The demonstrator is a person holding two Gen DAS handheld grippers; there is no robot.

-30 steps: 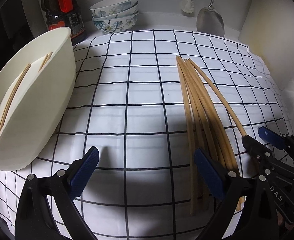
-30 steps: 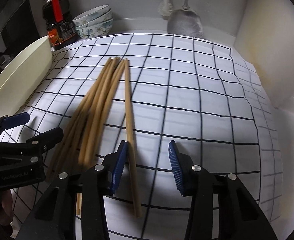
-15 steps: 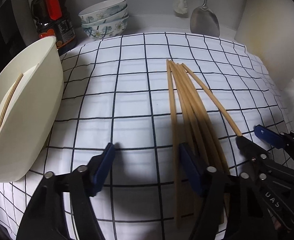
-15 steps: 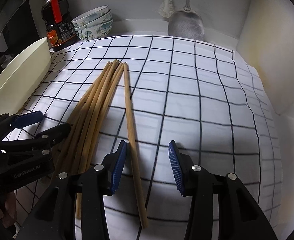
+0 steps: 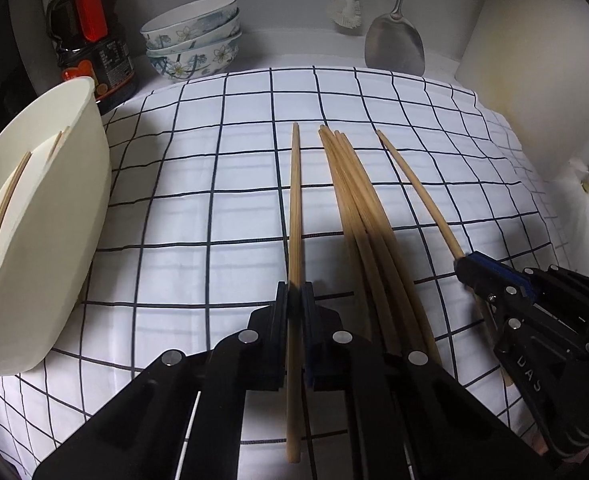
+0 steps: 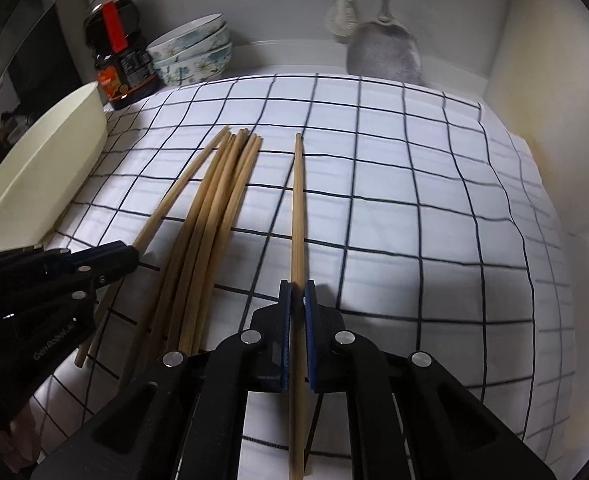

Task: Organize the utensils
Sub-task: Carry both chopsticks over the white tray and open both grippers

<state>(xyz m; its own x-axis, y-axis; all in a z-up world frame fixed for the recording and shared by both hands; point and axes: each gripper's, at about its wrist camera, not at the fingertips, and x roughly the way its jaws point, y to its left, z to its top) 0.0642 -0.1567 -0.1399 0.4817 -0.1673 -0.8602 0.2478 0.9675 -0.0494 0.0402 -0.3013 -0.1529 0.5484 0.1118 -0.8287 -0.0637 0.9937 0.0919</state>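
chopsticks: a loose bundle (image 5: 368, 216) lies on the checked cloth (image 5: 214, 208), tips fanned toward the back wall. two singles are split off from it, one on each side.

left gripper (image 5: 294, 300): pads pressed together on the left chopstick (image 5: 295, 200), pinching it partway along its length; the butt end runs back between the finger arms. the same gripper shows in the right wrist view (image 6: 128, 252), clamped on that stick at the bundle's left edge.

right gripper (image 6: 297, 300): pads pinching the right chopstick (image 6: 297, 200), which sits apart from the bundle on its right. in the left wrist view it appears at the right (image 5: 468, 266), closed on that stick's lower part.

both sticks point away from the cameras, roughly parallel with the bundle between them.

cream container (image 5: 46, 240) stands at the cloth's left edge, tilted, with a few chopsticks (image 5: 4, 204) already inside. behind it: dark sauce bottle (image 5: 90, 36) with a red handle, then stacked floral bowls (image 5: 192, 38). metal spatula (image 5: 394, 46) and a white brush (image 5: 346, 12) hang at the back wall.
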